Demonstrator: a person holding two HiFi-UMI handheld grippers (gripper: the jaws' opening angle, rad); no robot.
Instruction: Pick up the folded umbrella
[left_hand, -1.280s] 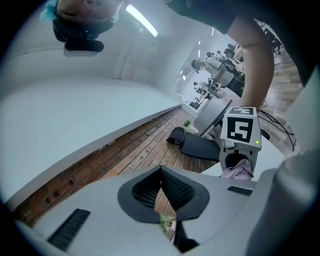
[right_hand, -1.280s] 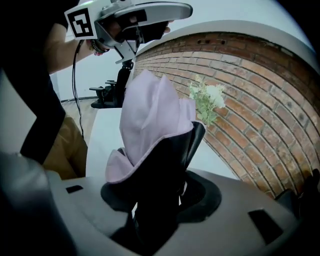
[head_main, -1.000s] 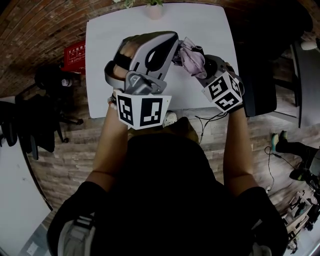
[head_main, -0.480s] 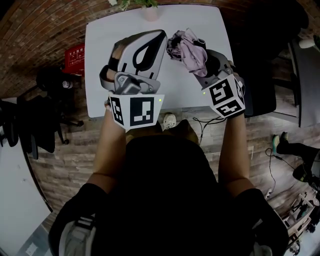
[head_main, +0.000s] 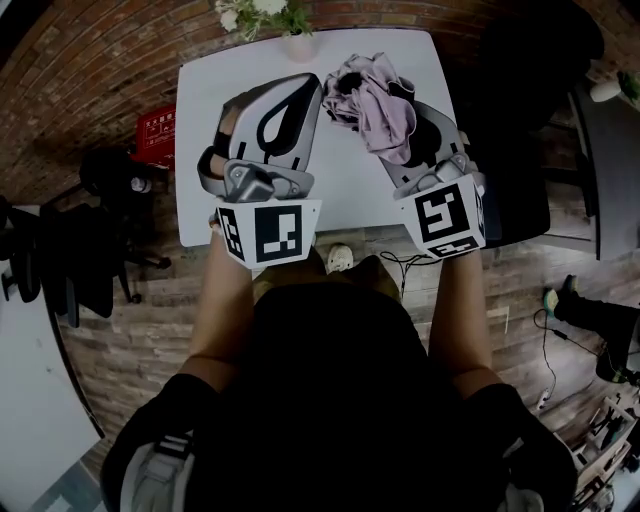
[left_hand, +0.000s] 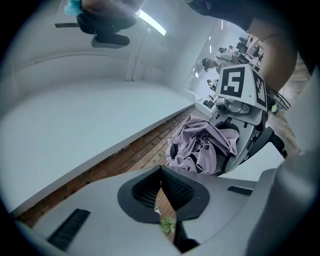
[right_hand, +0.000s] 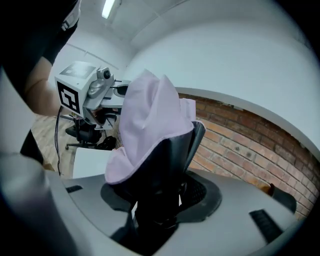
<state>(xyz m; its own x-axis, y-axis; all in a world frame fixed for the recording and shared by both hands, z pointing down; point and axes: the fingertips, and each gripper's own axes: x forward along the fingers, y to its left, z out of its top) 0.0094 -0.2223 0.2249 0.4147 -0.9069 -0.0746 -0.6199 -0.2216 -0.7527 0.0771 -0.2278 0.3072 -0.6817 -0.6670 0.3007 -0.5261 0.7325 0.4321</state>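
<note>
The folded umbrella (head_main: 375, 95) is a crumpled lilac bundle with a black lining, held up above the white table (head_main: 350, 190). My right gripper (head_main: 402, 140) is shut on its lower end, and the cloth hides the fingertips in the head view. In the right gripper view the umbrella (right_hand: 150, 115) stands up between the pads of the right gripper (right_hand: 161, 196). My left gripper (head_main: 290, 95) hovers to the umbrella's left, apart from it. Its jaws (left_hand: 161, 172) are shut with nothing in them. From the left gripper view the umbrella (left_hand: 200, 150) shows to the right.
A potted plant (head_main: 270, 15) stands at the table's far edge. A red box (head_main: 155, 125) and a black office chair (head_main: 110, 170) are on the floor at the left. A dark chair (head_main: 520, 120) is at the table's right side.
My right gripper has lifted the umbrella off the table and tipped it upward. The left gripper has risen slightly and stayed shut.
</note>
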